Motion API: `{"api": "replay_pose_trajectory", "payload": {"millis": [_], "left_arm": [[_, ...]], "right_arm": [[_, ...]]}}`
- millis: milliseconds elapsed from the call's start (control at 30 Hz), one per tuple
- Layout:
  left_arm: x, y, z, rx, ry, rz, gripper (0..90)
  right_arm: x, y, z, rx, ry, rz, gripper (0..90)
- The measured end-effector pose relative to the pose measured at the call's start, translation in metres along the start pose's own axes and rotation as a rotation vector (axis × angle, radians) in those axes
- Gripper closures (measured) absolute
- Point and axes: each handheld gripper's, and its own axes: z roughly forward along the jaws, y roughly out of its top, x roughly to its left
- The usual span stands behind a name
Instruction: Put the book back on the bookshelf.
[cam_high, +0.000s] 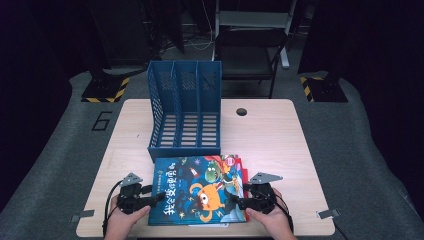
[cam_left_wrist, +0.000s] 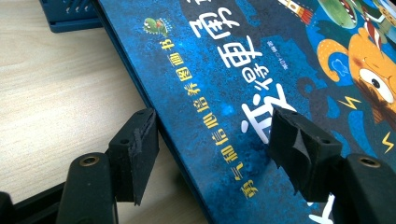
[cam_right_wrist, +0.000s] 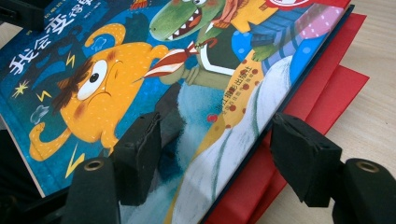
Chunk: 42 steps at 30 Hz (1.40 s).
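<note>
A: Both claws first. The left gripper (cam_high: 159, 198) sits at the left edge of the picture book (cam_high: 200, 187), its jaws spread wide, one pad over the bare table (cam_high: 280, 135), the other over the cover, neither pressing. The right gripper (cam_high: 236, 200) stands the same way at the book's right edge, released, with the edge between its jaws.

B: And where does the book lie?

A: Flat on the near part of the table, just in front of the blue file rack (cam_high: 185, 110), on top of a red book (cam_right_wrist: 327, 74) that peeks out on the right.

B: How would you expect it to handle?

A: I judge it a thin hardcover: stiff boards, moderate weight, glossy and so a little slippery. It should not sag if lifted by two opposite edges. I would pinch each side edge near the middle, taking care on the right to catch the top book alone and not the red one beneath.

B: Its looks, big to small?

A: A wide dark-blue cover; an orange one-eyed monster (cam_right_wrist: 107, 88) and a green crocodile (cam_right_wrist: 182, 18) in a scarf; white title characters; a row of small yellow characters (cam_left_wrist: 208, 126) along the spine side; tiny yellow lightning marks.
</note>
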Motion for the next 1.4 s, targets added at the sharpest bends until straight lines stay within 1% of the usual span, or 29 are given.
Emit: {"api": "replay_pose_trajectory", "payload": {"millis": [33, 67, 100, 133, 167, 200, 233, 300, 367, 467, 500, 533, 567, 633, 667, 733, 800, 833, 867, 900, 1067, 1100, 1133, 1233, 1267, 1300, 1333, 1367, 1400], "left_arm": [[0.0, 0.0, 0.0, 0.0, -0.001, 0.002, 33.5], [0.001, 0.001, -0.001, 0.015, -0.007, 0.004, 33.5], [0.001, 0.0, -0.001, 0.01, -0.009, 0.0, 33.5], [0.001, 0.0, -0.001, 0.007, -0.006, -0.013, 33.5], [0.001, 0.0, -0.001, 0.009, -0.004, -0.012, 33.5], [0.003, 0.001, -0.002, 0.009, -0.003, -0.001, 33.5], [0.003, 0.001, -0.003, 0.014, -0.001, -0.005, 33.5], [0.003, 0.0, -0.002, -0.008, 0.012, -0.021, 33.5], [0.006, 0.001, -0.003, -0.001, 0.014, -0.001, 33.5], [0.006, 0.001, -0.003, -0.002, 0.009, -0.021, 33.5], [0.008, 0.001, -0.002, -0.008, 0.01, -0.011, 33.6], [0.01, 0.002, -0.003, -0.002, 0.007, -0.006, 33.7], [0.01, 0.003, -0.003, 0.0, 0.005, -0.019, 33.8], [0.011, 0.003, -0.003, 0.002, 0.011, -0.017, 34.0], [0.013, 0.005, -0.002, -0.005, 0.015, -0.025, 34.2], [0.015, 0.005, -0.002, -0.009, 0.016, -0.025, 34.4], [0.015, 0.006, -0.002, -0.01, 0.016, -0.036, 34.4], [0.016, 0.006, -0.001, -0.015, 0.017, -0.032, 34.5], [0.016, 0.006, -0.001, -0.01, 0.021, -0.03, 34.6], [0.016, 0.006, 0.0, -0.024, 0.024, -0.041, 34.6], [0.018, 0.006, -0.001, -0.022, 0.011, -0.042, 34.8], [0.019, 0.006, -0.001, -0.025, 0.015, -0.037, 34.8], [0.018, 0.005, -0.001, -0.025, 0.012, -0.044, 34.8], [0.018, 0.004, -0.002, -0.026, 0.013, -0.042, 34.7], [0.018, 0.004, -0.001, -0.031, 0.014, -0.039, 34.7], [0.018, 0.003, -0.002, -0.023, 0.019, -0.043, 34.9], [0.018, 0.002, -0.001, -0.025, 0.026, -0.034, 35.0], [0.017, 0.001, -0.001, -0.021, 0.022, -0.05, 35.0], [0.017, 0.001, -0.002, -0.019, 0.018, -0.049, 35.0]], "right_arm": [[0.0, 0.0, 0.0, -0.002, 0.002, -0.004, 33.7], [-0.001, 0.0, 0.001, -0.004, 0.003, -0.01, 33.7], [0.0, 0.001, 0.001, -0.004, 0.0, -0.012, 33.7], [0.0, 0.001, 0.001, -0.007, 0.0, -0.008, 33.7], [0.0, 0.001, 0.001, -0.006, 0.003, -0.008, 33.7], [0.0, 0.001, 0.002, -0.003, 0.003, -0.012, 33.7], [0.0, 0.002, 0.003, -0.006, 0.005, -0.013, 33.7], [0.002, 0.002, 0.004, -0.002, 0.008, -0.013, 33.6], [0.002, 0.003, 0.005, 0.002, 0.013, -0.016, 33.6], [0.001, 0.003, 0.007, 0.006, 0.018, -0.011, 33.6], [0.001, 0.004, 0.007, 0.004, 0.018, -0.015, 33.6], [0.001, 0.004, 0.008, 0.003, 0.021, -0.017, 33.7], [0.002, 0.004, 0.009, -0.001, 0.02, -0.012, 33.6], [0.002, 0.005, 0.01, -0.002, 0.022, -0.019, 33.6], [0.002, 0.005, 0.01, 0.002, 0.024, -0.018, 33.6], [0.002, 0.006, 0.012, -0.004, 0.025, -0.017, 33.7], [0.001, 0.007, 0.013, -0.003, 0.028, -0.022, 33.6], [0.001, 0.007, 0.013, -0.006, 0.032, -0.016, 33.7], [0.001, 0.007, 0.013, -0.006, 0.032, -0.016, 33.7], [0.001, 0.007, 0.013, -0.004, 0.03, -0.014, 33.7], [0.0, 0.008, 0.014, -0.004, 0.045, -0.022, 33.6], [0.001, 0.008, 0.014, -0.004, 0.049, -0.01, 33.6], [0.0, 0.007, 0.014, -0.004, 0.051, -0.011, 33.7], [-0.001, 0.007, 0.014, -0.005, 0.055, -0.022, 33.7], [-0.001, 0.007, 0.013, -0.003, 0.051, -0.018, 33.8], [-0.001, 0.007, 0.013, -0.013, 0.034, -0.035, 35.2], [-0.001, 0.007, 0.011, -0.024, 0.02, -0.048, 35.8], [-0.001, 0.007, 0.009, -0.032, 0.019, -0.044, 35.8], [-0.002, 0.008, 0.008, -0.042, 0.024, -0.039, 35.8]]}}
